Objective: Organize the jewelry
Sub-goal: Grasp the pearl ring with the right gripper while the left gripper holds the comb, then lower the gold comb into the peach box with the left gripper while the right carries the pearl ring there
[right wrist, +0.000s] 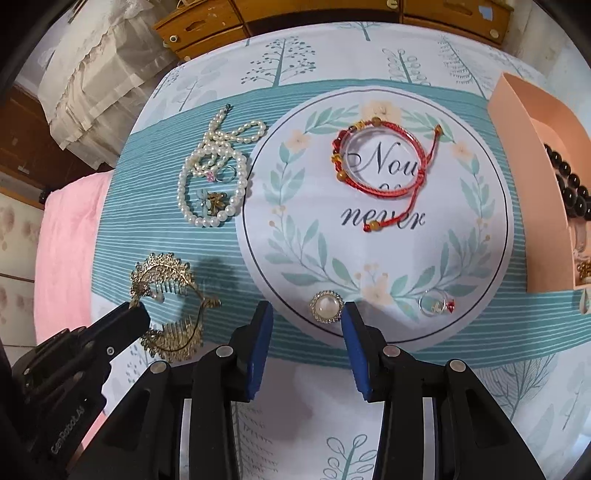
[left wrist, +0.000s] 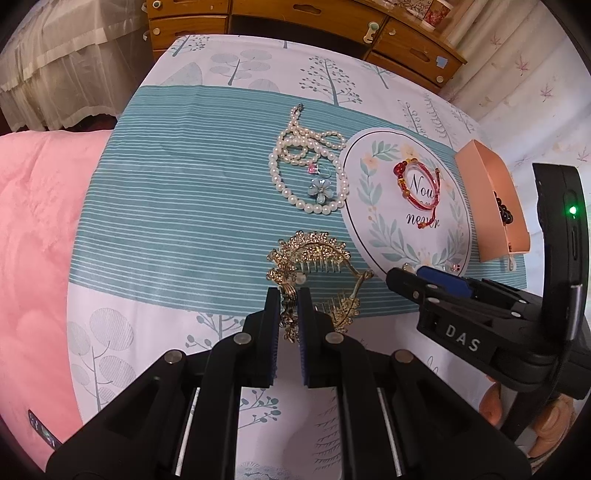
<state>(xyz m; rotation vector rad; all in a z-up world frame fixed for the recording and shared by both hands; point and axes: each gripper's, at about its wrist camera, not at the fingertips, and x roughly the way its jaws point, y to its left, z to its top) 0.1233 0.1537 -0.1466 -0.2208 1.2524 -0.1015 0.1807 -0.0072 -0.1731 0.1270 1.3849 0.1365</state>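
A gold comb headpiece (left wrist: 317,266) lies on the teal striped cloth; it also shows in the right wrist view (right wrist: 166,306). My left gripper (left wrist: 288,299) is shut on its near gold end. My right gripper (right wrist: 306,317) is open, with a round pearl brooch (right wrist: 327,306) just ahead between its fingers on the white round mat (right wrist: 376,258). A red cord bracelet (right wrist: 384,162) lies on the mat's middle and a silver ring (right wrist: 434,304) at its near edge. A pearl necklace (left wrist: 306,166) with a blue flower piece (left wrist: 321,188) lies left of the mat.
A peach open box (right wrist: 524,184) with dark beads (right wrist: 569,184) stands at the right. A pink quilt (left wrist: 33,258) lies at the left. Wooden drawers (left wrist: 295,22) stand behind the table.
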